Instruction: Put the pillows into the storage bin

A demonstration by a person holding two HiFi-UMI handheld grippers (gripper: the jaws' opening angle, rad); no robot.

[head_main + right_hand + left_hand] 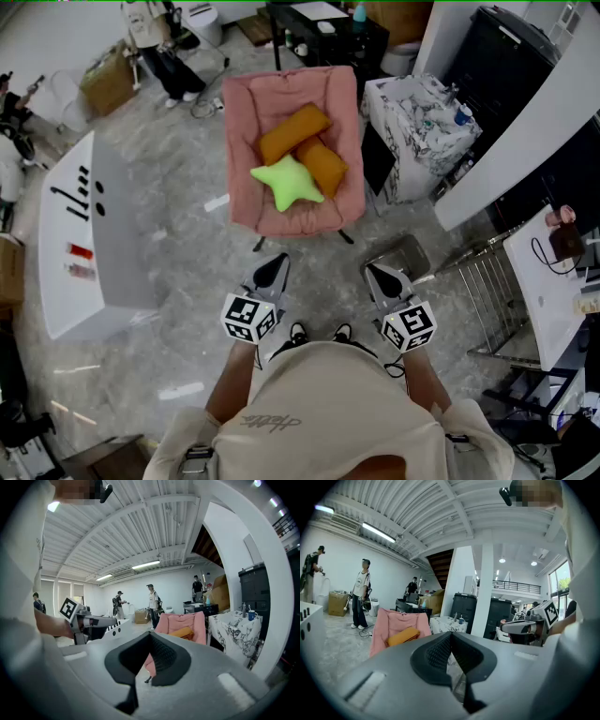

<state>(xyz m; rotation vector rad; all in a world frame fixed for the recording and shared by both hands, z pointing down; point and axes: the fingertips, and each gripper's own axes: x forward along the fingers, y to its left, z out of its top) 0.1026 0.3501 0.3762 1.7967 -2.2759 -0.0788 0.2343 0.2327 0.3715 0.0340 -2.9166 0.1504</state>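
Note:
A pink chair (246, 141) stands ahead of me on the floor. On its seat lie two orange pillows (294, 132) (323, 166) and a green star-shaped pillow (287, 182). My left gripper (277, 262) and right gripper (377, 272) are held low in front of my body, well short of the chair. Both are shut with nothing between the jaws. In the left gripper view the chair (393, 620) and one orange pillow (403, 635) show beyond the shut jaws. The right gripper view shows the chair (187, 619) with an orange pillow (183, 632).
A marble-patterned box (417, 131) with a cup and bottle on top stands right of the chair. A white counter (84, 234) is at the left, a wire rack (487, 281) at the right. Several people (361, 592) stand far back by the wall.

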